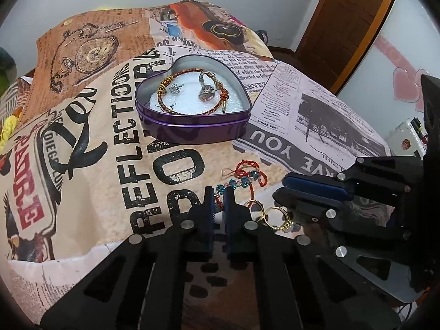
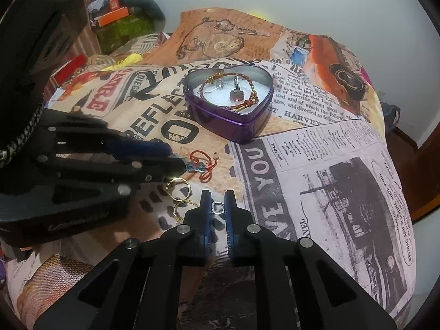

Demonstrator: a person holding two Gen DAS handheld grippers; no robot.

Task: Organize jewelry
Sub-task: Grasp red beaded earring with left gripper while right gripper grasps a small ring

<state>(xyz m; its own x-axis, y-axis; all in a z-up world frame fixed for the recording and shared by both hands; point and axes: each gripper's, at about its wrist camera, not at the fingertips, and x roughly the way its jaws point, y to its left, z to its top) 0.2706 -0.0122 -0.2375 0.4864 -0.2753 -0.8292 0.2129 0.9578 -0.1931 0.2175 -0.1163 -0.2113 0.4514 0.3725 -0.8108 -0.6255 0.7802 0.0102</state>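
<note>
Two grippers: nearly closed
Left gripper [image 1: 218, 196]: pinching red-cord beaded bracelet [image 1: 242, 177]
Right gripper [image 2: 218, 202]: clamping small silver ring [image 2: 217, 208]
Heart-shaped tin [image 1: 192, 126]: open

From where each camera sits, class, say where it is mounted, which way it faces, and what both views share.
Left wrist: on the left tool, facing forward over the beaded red cord toward the heart tin; the right tool shows at right.
Right wrist: on the right tool, facing the same tin, a small silver piece between its fingers; the left tool shows at left.
Shared: tin, cord, gold rings, printed cloth.
</note>
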